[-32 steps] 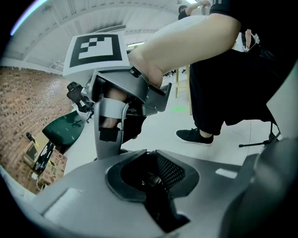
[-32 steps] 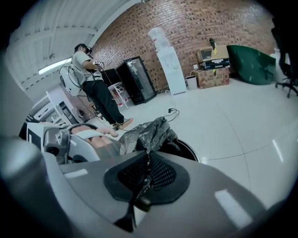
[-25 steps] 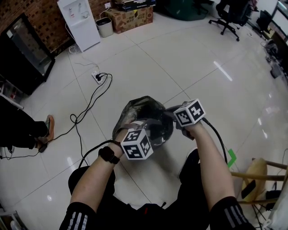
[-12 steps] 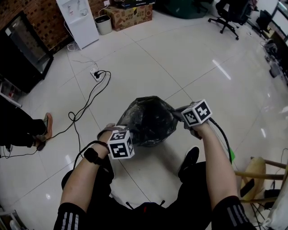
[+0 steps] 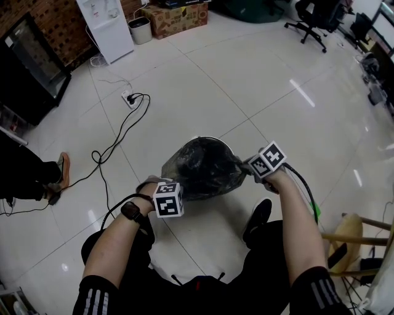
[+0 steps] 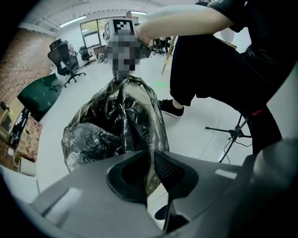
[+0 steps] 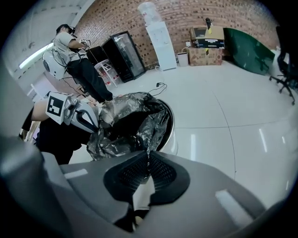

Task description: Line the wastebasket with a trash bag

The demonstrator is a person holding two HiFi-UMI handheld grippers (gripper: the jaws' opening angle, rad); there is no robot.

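Bright, even indoor light, glare streaks on glossy floor (image 5: 305, 96), fisheye-bent edges, dark vignetted corners

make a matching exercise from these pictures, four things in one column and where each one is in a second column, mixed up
Things
1. trash bag
2. water dispenser
3. office chair
4. power strip

Places
A. on the floor tiles, with a black cable plugged in
B. spread over the white wastebasket
C. by the brick wall
D. top right of the head view

Pairs: 1-B, 2-C, 3-D, 4-A
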